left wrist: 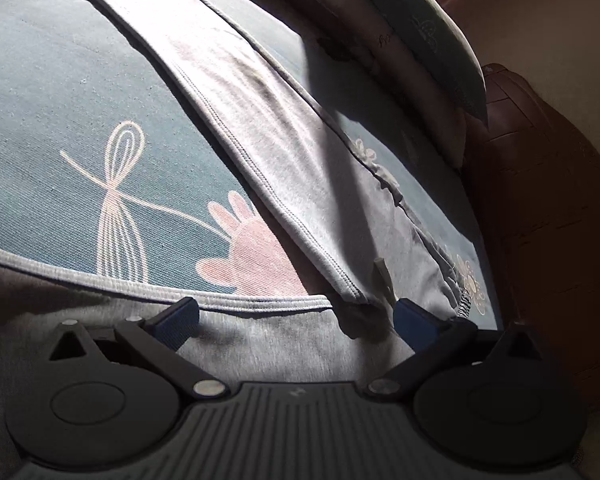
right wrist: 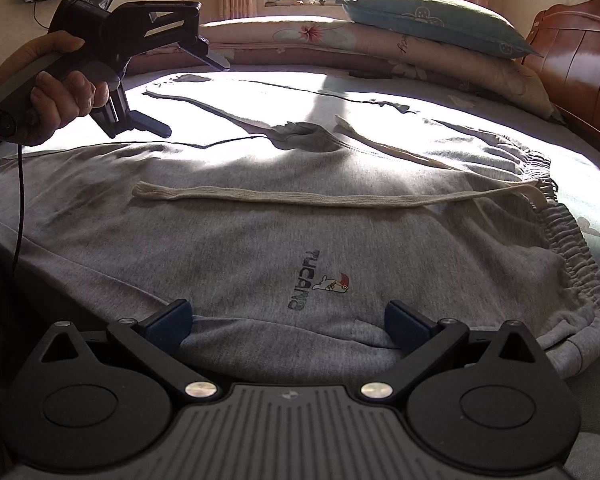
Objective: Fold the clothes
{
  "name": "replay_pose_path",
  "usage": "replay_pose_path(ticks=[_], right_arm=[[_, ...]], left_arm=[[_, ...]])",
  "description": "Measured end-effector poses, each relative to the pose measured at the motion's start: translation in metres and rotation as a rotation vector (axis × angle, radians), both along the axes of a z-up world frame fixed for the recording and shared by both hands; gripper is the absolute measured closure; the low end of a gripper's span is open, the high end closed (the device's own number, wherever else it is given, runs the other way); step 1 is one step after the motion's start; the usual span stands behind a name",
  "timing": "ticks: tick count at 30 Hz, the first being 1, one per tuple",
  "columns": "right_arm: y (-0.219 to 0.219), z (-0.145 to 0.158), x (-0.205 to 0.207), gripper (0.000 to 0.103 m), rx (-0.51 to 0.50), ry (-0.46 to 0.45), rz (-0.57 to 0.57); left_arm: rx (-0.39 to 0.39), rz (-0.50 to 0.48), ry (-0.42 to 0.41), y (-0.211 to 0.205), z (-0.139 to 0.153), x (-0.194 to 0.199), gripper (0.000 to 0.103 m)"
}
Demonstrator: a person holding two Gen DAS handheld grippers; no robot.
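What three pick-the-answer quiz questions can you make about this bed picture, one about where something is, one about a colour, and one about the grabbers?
1. Where does the cream drawstring lie?
A. On the grey sweatpants
B. On the pillow
C. On the floor

2. What colour is the top pillow?
A. Red
B. Teal
C. Black

3. How is the right hand-held gripper?
A. Shut on the drawstring
B. Shut on a pillow
C. Open, holding nothing

Answers:
1 A, the drawstring stretches flat across the grey fabric.
2 B, the pillow on top of the stack is teal with a pale flower.
3 C, its blue pads stand wide apart with only sweatpants fabric behind them.
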State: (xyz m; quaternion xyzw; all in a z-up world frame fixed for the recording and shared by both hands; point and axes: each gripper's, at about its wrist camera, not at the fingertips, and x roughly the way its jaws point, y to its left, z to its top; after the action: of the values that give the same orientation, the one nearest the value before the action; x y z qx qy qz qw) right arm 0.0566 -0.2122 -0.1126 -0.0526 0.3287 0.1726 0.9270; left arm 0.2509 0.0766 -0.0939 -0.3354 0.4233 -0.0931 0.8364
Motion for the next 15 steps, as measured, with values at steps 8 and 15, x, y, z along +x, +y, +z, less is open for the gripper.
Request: replay_pose_path(ticks=[8, 15], right_arm=[[0.001, -0.001, 0.0, 0.0, -0.001, -0.004, -0.001], [0.002, -0.001, 0.0, 0.0, -0.004, -0.003, -0.004]], left_arm=[[-0.06, 0.175, 0.051, 0.066, -0.026, -0.018, 0.001], [-0.041, 0.206, 0.034, 0.077, -0.018, -0.019, 0.001]])
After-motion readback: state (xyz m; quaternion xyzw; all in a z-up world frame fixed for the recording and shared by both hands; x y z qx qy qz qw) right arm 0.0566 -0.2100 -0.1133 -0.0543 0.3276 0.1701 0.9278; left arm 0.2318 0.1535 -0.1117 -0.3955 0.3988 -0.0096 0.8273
